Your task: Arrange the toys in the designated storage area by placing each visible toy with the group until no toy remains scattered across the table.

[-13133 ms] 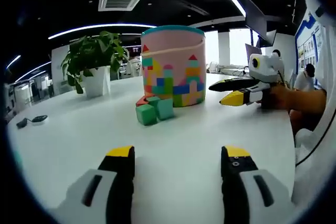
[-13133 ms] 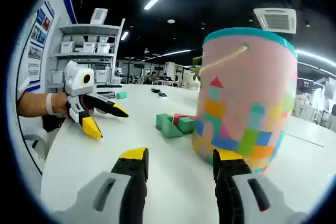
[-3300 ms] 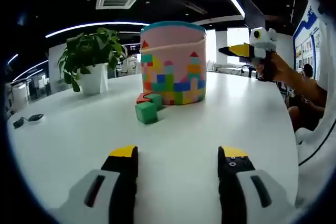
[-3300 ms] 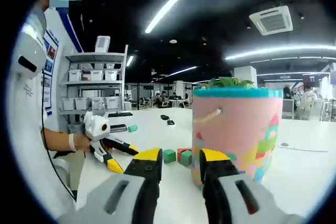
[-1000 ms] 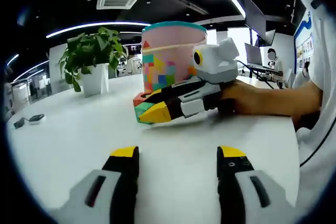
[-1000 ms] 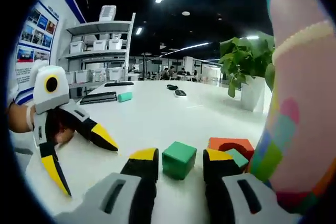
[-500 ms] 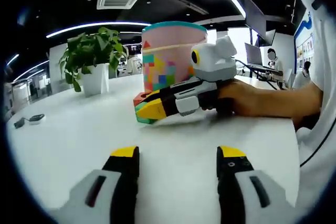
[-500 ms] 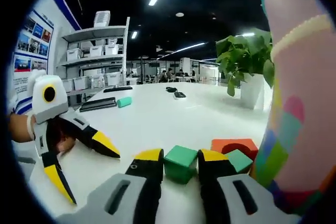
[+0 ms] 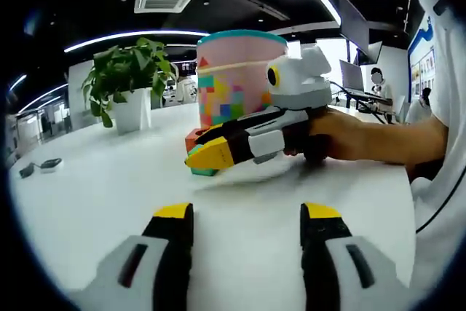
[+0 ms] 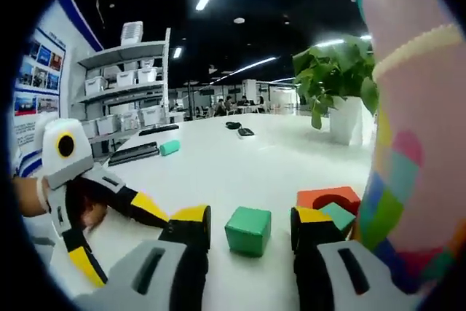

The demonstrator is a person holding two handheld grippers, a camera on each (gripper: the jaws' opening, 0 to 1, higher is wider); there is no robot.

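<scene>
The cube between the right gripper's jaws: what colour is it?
Green. The small cube sits on the white table, clearest in the right gripper view.

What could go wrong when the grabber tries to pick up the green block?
The right gripper is open with its jaws on either side of the green block. If they close off-centre, the block may twist or slip out. The orange block and teal block sit close by against the pink bucket, so the near jaw could bump them.

Green cube [image 10: 248, 230] between parted claw [image 10: 250, 226]
</scene>
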